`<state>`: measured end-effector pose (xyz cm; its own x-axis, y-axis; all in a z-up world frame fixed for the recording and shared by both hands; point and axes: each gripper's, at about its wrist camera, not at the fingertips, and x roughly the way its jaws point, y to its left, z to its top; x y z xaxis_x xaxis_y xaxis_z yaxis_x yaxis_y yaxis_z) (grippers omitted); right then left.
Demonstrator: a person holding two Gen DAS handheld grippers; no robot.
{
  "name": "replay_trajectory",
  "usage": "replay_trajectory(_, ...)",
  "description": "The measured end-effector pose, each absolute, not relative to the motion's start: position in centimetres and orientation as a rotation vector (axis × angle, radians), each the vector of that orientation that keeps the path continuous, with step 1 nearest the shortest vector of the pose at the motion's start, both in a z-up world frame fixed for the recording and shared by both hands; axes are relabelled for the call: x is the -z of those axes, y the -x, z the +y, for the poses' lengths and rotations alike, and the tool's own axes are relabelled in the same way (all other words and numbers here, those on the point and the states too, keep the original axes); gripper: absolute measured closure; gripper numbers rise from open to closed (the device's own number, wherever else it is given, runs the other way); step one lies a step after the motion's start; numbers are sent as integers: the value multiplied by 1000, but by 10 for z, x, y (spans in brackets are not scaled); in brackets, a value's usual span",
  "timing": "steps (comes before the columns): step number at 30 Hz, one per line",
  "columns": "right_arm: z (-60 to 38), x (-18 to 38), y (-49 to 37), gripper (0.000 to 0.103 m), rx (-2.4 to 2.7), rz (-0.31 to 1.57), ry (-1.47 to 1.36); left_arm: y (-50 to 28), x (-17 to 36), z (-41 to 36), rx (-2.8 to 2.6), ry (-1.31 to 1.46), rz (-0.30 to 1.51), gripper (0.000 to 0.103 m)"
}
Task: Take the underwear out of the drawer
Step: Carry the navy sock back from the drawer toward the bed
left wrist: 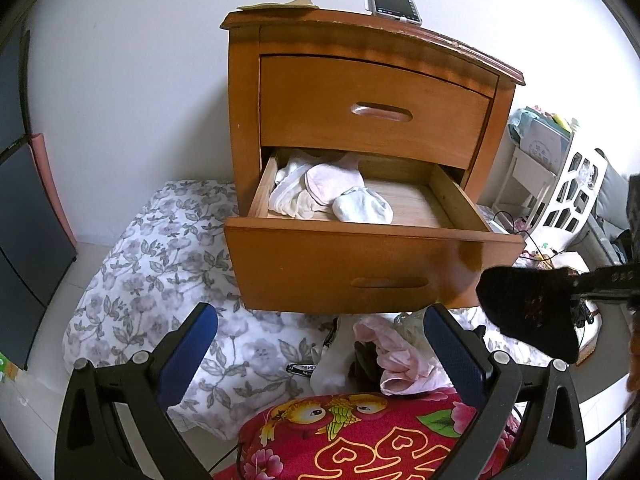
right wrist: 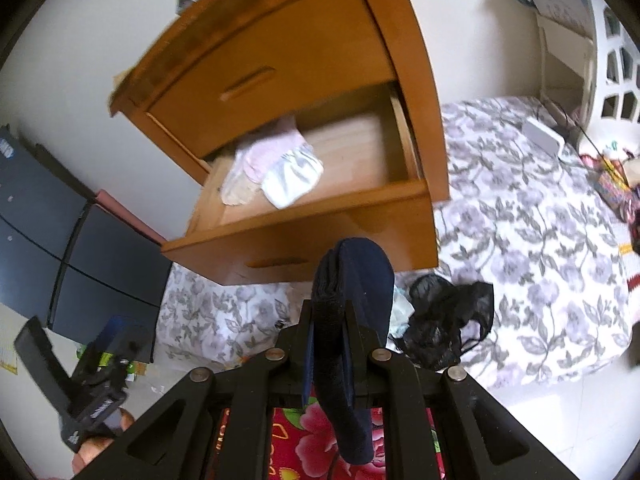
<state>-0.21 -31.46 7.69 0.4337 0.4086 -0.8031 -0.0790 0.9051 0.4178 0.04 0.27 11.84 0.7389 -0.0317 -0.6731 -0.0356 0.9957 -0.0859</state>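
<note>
Task looked partly done. The right gripper had its jaws clenched on a dark navy folded cloth garment, clear of the open lower wooden drawer and hanging in front of the drawer's face, lower centre of the right wrist view; in the left wrist view it showed at right edge. Already out, on the floral-print bedding below the drawer: approx. 1 pale pink garment, 1 white piece, and 1 black mesh garment. Left inside the drawer, at its left end: a pile of light underwear, approx. 4 pcs (pink, cream, white, grey-white), exact no. hard to tell. The left gripper hung released, jaws wide, nothing between them, low centre. Two drawers in the orange-brown wooden nightstand; upper one closed. Judged remaining: set navy piece down, then clear the pile.
</note>
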Motion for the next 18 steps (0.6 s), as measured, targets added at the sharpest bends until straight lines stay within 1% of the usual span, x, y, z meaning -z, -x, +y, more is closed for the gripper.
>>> replay_trajectory(13,-297,-10,-32,91,-266,1265,-424,-8,-106,8,-1,117,770,0)
replay_trajectory(18,-275,-5,-48,91,-277,1282,-418,-11,-102,16,-17,137,779,0)
